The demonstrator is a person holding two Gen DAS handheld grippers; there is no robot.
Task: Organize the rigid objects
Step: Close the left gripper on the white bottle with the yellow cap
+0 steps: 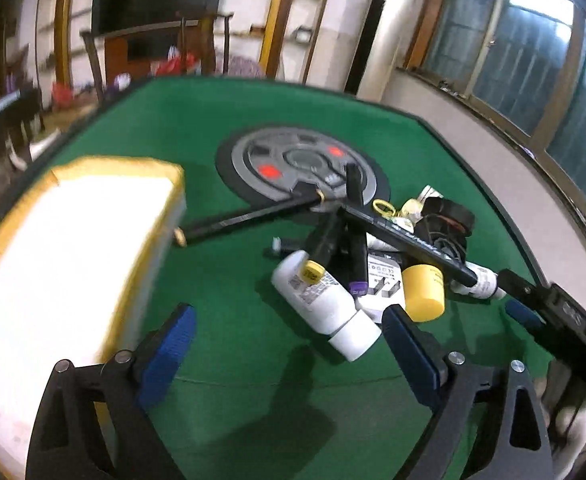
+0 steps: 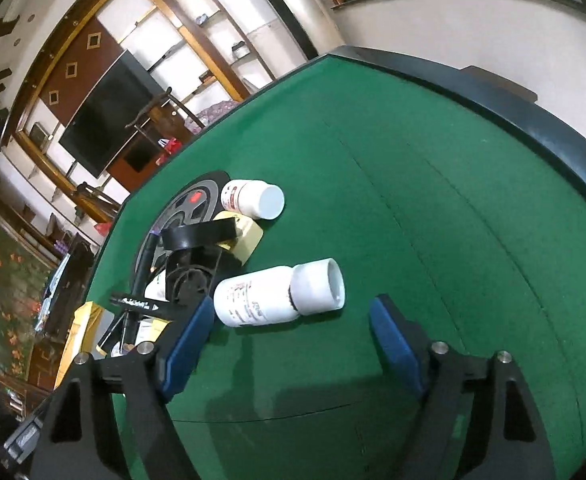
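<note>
While the right hand-held gripper point(image 2: 291, 336) is hovering wide open and empty just above the green tabletop point(image 2: 433, 208), its left pad is sitting almost against the base of a white bottle point(image 2: 277, 295) lying on its side. That bottle is round and looks free to roll, so a pad nudging it before both are closing around it would probably be sending it across the felt or into the pile. Just beyond, a black stand point(image 2: 191, 264) and a second white bottle point(image 2: 253, 199) are crowding the heap, so a low approach risks knocking them.

On the other side, the left hand-held gripper point(image 1: 289, 338) is also hanging open and empty, facing another white bottle point(image 1: 325, 304) and a yellow-capped jar point(image 1: 423, 292). Long black rods point(image 1: 253, 214) are resting across this heap; pulling a bottle from beneath could be tipping them. A white-and-yellow box point(image 1: 65, 264) is waiting at the left.
</note>
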